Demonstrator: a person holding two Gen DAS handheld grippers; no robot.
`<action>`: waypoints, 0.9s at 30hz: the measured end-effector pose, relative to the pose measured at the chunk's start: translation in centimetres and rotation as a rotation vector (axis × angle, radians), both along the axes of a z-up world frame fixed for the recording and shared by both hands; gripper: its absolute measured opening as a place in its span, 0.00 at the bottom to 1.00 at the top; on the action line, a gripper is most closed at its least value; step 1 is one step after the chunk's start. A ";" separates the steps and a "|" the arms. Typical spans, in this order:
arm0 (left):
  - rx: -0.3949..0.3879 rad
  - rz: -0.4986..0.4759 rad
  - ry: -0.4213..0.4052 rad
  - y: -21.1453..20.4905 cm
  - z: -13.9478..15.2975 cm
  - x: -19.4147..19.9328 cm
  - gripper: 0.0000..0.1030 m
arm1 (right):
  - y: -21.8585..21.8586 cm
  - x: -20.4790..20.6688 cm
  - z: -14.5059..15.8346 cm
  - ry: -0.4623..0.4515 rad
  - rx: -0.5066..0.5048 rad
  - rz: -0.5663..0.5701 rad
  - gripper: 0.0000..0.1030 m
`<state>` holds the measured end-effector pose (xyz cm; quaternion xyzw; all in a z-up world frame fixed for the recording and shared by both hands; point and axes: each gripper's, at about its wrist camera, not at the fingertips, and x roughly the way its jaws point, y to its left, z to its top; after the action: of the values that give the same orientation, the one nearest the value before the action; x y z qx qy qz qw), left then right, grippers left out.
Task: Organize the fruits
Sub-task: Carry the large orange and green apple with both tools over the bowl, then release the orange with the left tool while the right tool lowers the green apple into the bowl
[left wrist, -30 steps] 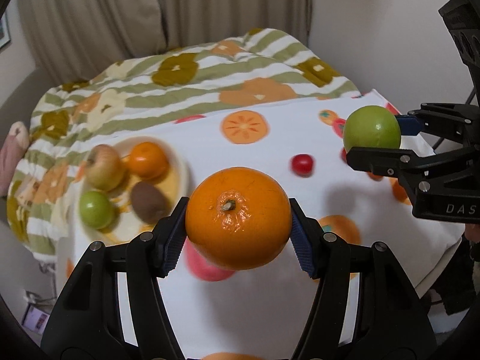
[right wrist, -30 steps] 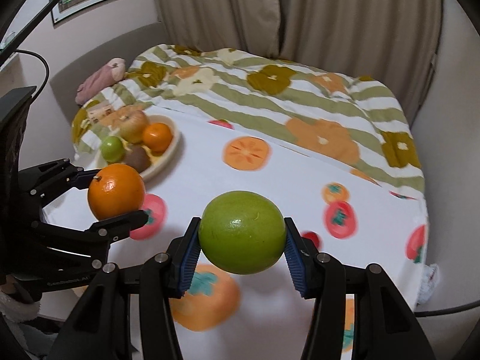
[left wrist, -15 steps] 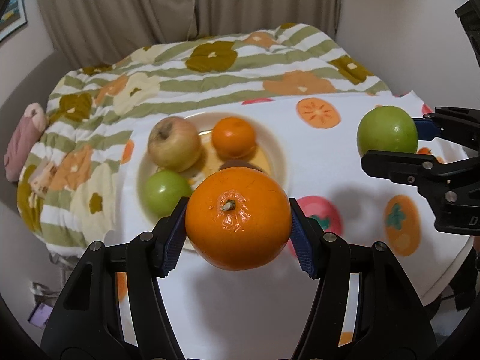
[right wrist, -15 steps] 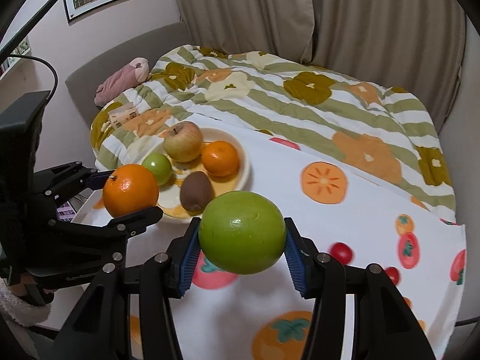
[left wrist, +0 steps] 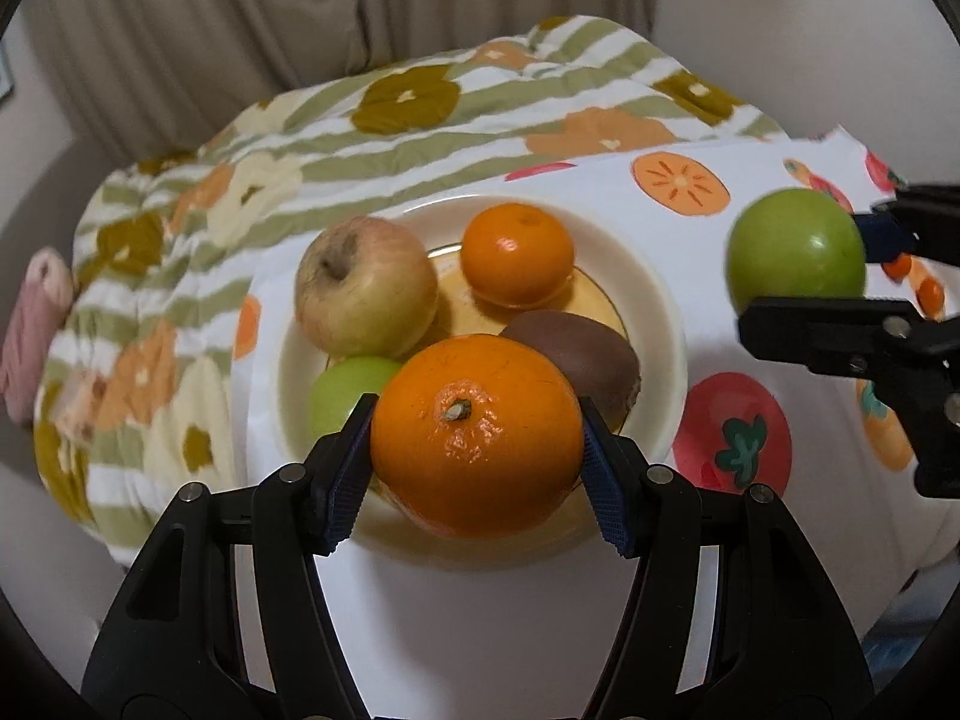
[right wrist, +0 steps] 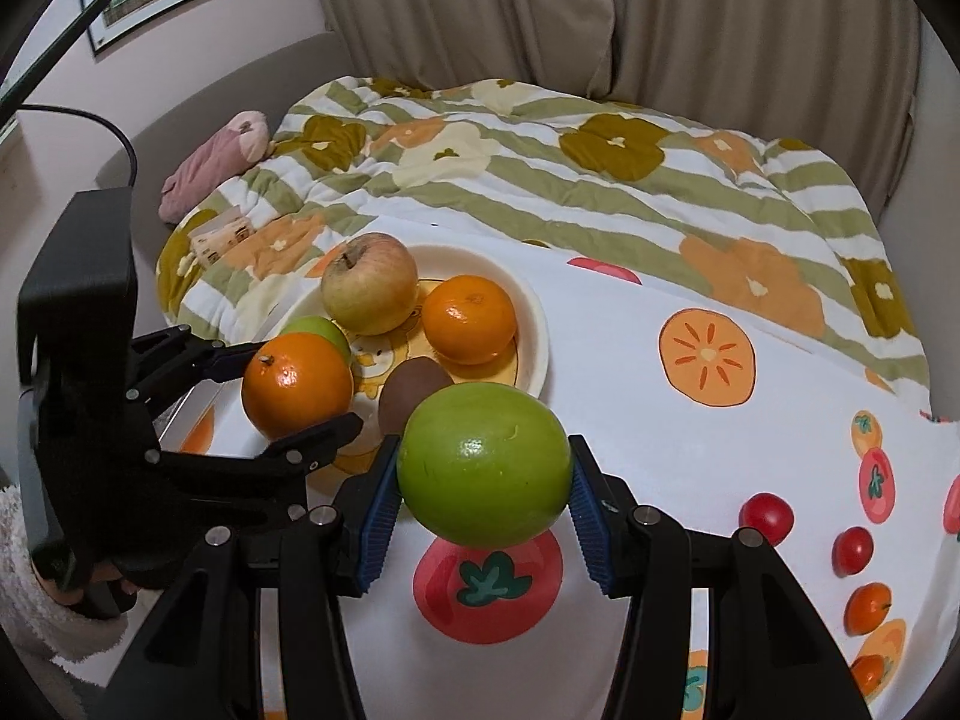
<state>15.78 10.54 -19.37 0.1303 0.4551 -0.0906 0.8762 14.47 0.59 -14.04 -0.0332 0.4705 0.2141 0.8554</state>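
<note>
Fingers (left wrist: 348, 474) and orange (left wrist: 477, 435) hide plate's (left wrist: 654, 324) near rim.

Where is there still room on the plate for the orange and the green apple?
The plate is crowded: big apple, orange, kiwi and small green apple fill most of it. The bare patch is its near front, beside the kiwi. Bare tablecloth lies right of the plate.

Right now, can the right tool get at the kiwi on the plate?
Probably not: the right tool is shut on a green apple, so its jaws are full, though the kiwi lies just ahead.
</note>
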 end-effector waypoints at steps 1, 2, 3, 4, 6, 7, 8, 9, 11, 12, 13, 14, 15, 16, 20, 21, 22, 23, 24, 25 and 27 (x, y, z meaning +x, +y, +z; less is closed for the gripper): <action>0.006 -0.014 -0.001 -0.3 -0.1 0.0 0.65 | 0.0 0.1 -0.1 0.004 0.001 -0.009 0.47; 0.017 -0.033 -0.004 -0.7 -0.2 -0.1 0.65 | 0.0 0.2 -0.2 0.007 0.003 -0.019 0.47; 0.030 -0.045 -0.007 -1.0 -0.3 -0.2 0.65 | 0.0 0.2 -0.3 0.009 0.004 -0.027 0.47; 0.043 -0.058 -0.009 -1.3 -0.4 -0.3 0.65 | -0.1 0.3 -0.4 0.012 0.006 -0.033 0.47; 0.050 -0.075 -0.008 -1.5 -0.5 -0.4 0.65 | -0.2 0.4 -0.5 0.015 0.009 -0.046 0.47; 0.052 -0.079 -0.006 -1.5 -0.5 -0.5 0.65 | -0.2 0.4 -0.5 0.017 0.010 -0.050 0.47; 0.054 -0.080 -0.005 -1.6 -0.5 -0.5 0.65 | -0.3 0.5 -0.4 0.017 0.012 -0.055 0.47; 0.056 -0.079 -0.004 -1.6 -0.5 -0.6 0.65 | -0.3 0.5 -0.4 0.017 0.013 -0.057 0.47; 0.054 -0.072 -0.006 -1.5 -0.5 -0.7 0.65 | -0.4 0.6 -0.3 0.017 0.014 -0.058 0.47; 0.057 -0.068 -0.006 -1.4 -0.5 -0.7 0.65 | -0.4 0.6 -0.4 0.017 0.013 -0.056 0.47; 0.062 -0.063 -0.008 -1.4 -0.5 -0.8 0.65 | -0.4 0.6 -0.4 0.018 0.013 -0.055 0.47; 0.067 -0.057 -0.011 -1.5 -0.5 -0.9 0.65 | -0.4 0.6 -0.4 0.018 0.013 -0.054 0.47; 0.071 -0.051 -0.013 -1.4 -0.5 -0.9 0.65 | -0.4 0.6 -0.4 0.017 0.013 -0.054 0.47; 0.075 -0.045 -0.014 -1.4 -0.6 -0.9 0.65 | -0.4 0.6 -0.3 0.016 0.013 -0.051 0.47; 0.062 -0.014 -0.014 -1.5 -0.4 -0.9 0.74 | -0.5 0.9 -0.1 0.014 0.008 -0.033 0.47; 0.063 0.003 -0.025 -1.5 -0.2 -0.9 0.80 | -0.5 1.0 0.0 0.013 0.006 -0.029 0.47; 0.061 0.014 -0.038 -1.4 0.1 -1.0 0.89 | -0.4 1.0 0.0 0.013 0.005 -0.024 0.47; 0.053 0.018 -0.047 -1.4 0.4 -1.1 0.93 | -0.4 1.0 0.1 0.014 0.003 -0.018 0.47; 0.043 0.024 -0.059 -1.4 0.7 -1.3 0.98 | -0.4 1.1 0.2 0.013 0.001 -0.012 0.47; 0.034 0.030 -0.070 -1.3 1.1 -1.5 1.00 | -0.4 1.1 0.2 0.012 0.000 -0.008 0.47; 0.024 0.040 -0.078 -1.2 1.6 -1.8 1.00 | -0.5 1.2 0.3 0.012 0.000 0.003 0.47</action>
<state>13.95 9.32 -17.73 0.1351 0.4240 -0.0625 0.8933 15.63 0.11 -13.75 -0.0325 0.4755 0.2154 0.8523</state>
